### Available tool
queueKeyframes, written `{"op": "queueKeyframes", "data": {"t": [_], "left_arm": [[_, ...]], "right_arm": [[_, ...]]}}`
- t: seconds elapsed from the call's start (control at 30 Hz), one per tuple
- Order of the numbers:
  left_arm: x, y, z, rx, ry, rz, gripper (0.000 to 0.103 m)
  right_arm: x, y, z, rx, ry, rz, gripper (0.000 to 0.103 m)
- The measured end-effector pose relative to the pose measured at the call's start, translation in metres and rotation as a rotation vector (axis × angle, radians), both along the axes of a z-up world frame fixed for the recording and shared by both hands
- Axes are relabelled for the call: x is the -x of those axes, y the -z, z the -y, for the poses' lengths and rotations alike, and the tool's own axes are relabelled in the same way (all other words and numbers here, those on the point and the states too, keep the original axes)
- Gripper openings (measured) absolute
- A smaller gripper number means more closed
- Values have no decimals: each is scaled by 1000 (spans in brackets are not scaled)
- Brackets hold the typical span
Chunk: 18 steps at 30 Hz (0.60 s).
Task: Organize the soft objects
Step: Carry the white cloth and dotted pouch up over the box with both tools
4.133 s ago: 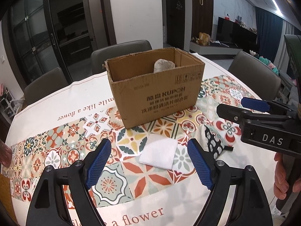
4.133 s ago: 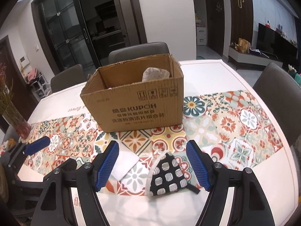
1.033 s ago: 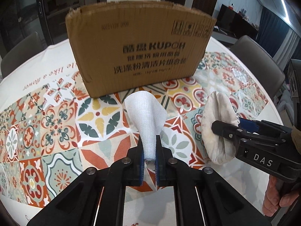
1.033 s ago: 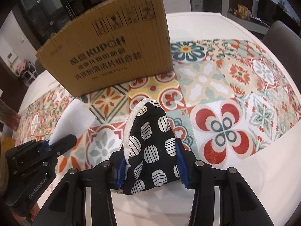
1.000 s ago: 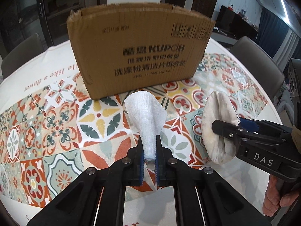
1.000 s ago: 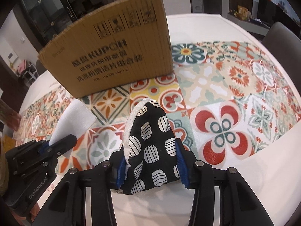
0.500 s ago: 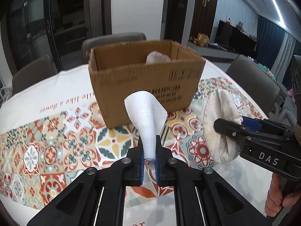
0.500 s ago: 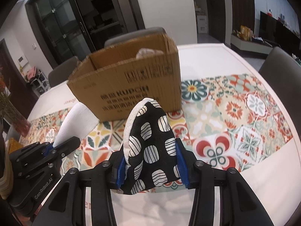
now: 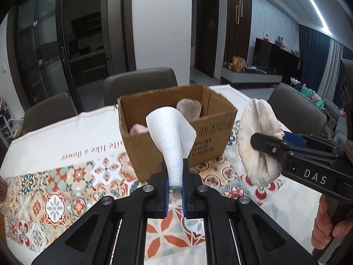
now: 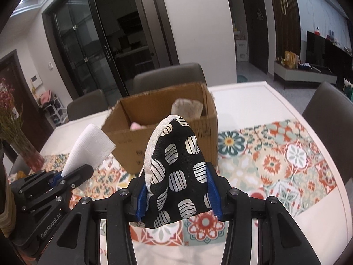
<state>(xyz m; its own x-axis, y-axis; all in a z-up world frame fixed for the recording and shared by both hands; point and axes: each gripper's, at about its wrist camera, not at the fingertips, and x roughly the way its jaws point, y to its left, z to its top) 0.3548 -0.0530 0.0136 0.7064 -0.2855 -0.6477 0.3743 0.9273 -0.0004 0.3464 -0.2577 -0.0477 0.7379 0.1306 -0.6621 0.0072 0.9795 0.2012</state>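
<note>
Both loads have risen from the tablecloth (image 9: pixel 66 141) to rim height before the cardboard box (image 9: pixel 176 128), the left gripper (image 9: pixel 175 195) clamped on the white cloth (image 9: pixel 171 132) and the right gripper (image 10: pixel 177 194) on the spotted pot holder (image 10: pixel 176 167), so dropping them inside looks next.
</note>
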Motion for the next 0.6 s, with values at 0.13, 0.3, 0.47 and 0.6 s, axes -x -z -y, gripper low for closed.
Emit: {"op": "queueKeyframes", "data": {"t": [0.13,0.3,0.47,0.6], "left_arm": [[-2,-15,1,5,2,39,10],[-9,-31,1,17,-1,74,10],[-23,-42,1,17,-4,95,10],[-32,-48,1,13,-12,107,10]], "right_arm": [[-4,-19,2,-5,-2,52,47],[-9,-37,3,-3,-9,101,47],[-19,-53,3,0,-23,143,47],[-30,-65,2,8,-41,175,48]]}}
